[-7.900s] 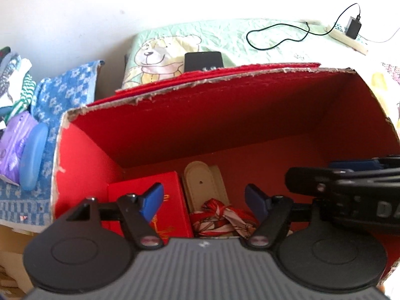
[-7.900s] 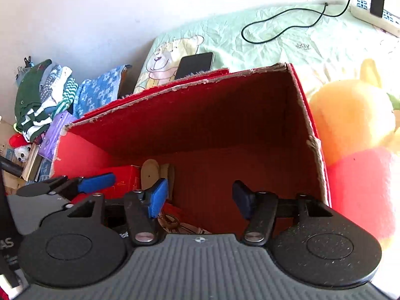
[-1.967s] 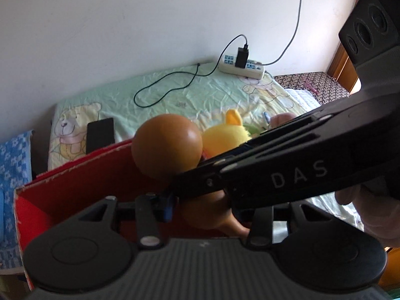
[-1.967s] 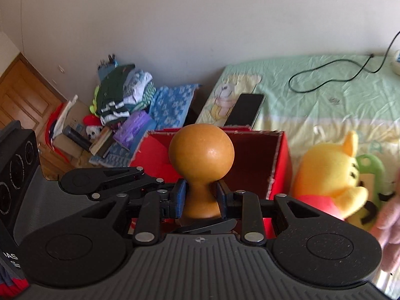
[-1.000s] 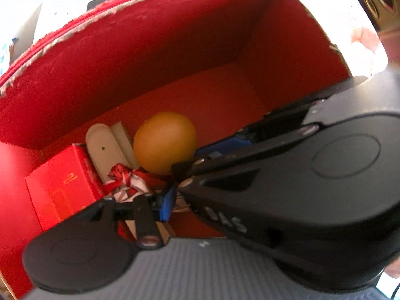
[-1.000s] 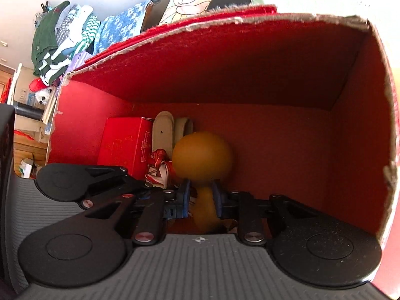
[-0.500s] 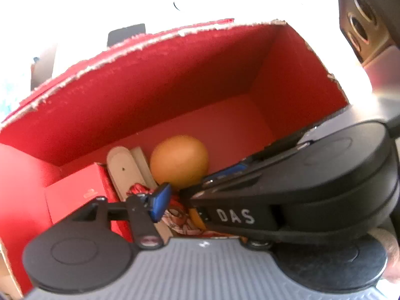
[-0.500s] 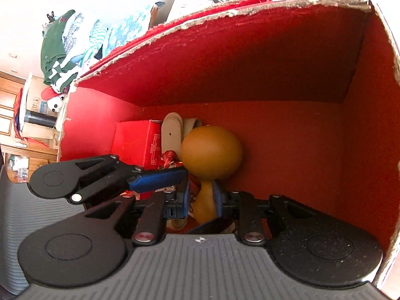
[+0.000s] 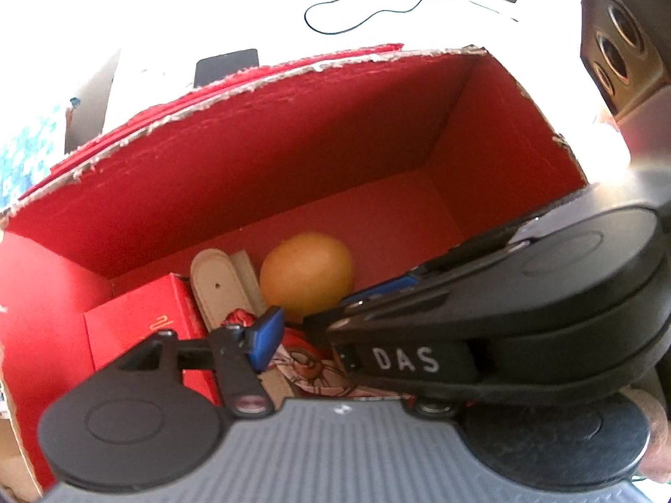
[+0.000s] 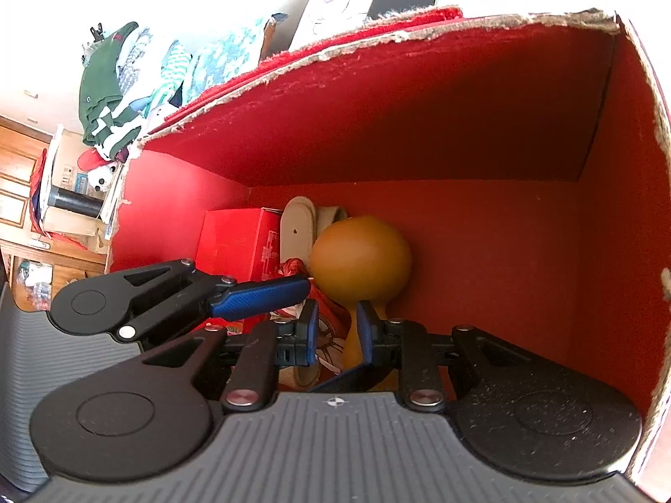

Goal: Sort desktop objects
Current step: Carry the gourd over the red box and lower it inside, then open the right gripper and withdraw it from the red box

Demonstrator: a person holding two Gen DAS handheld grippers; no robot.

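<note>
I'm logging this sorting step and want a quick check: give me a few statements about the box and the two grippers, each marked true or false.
1. The right gripper is clamped on the neck of the orange wooden gourd. True.
2. The gourd is outside the red cardboard box. False: it is down inside the box.
3. The left gripper grips the gourd. False: its jaws have just been opening and its blue fingers stand clear of it.
4. A small red box lies in the box's left corner. True.
5. The box holds only the gourd. False: a beige holed piece and patterned cloth lie there too.
</note>
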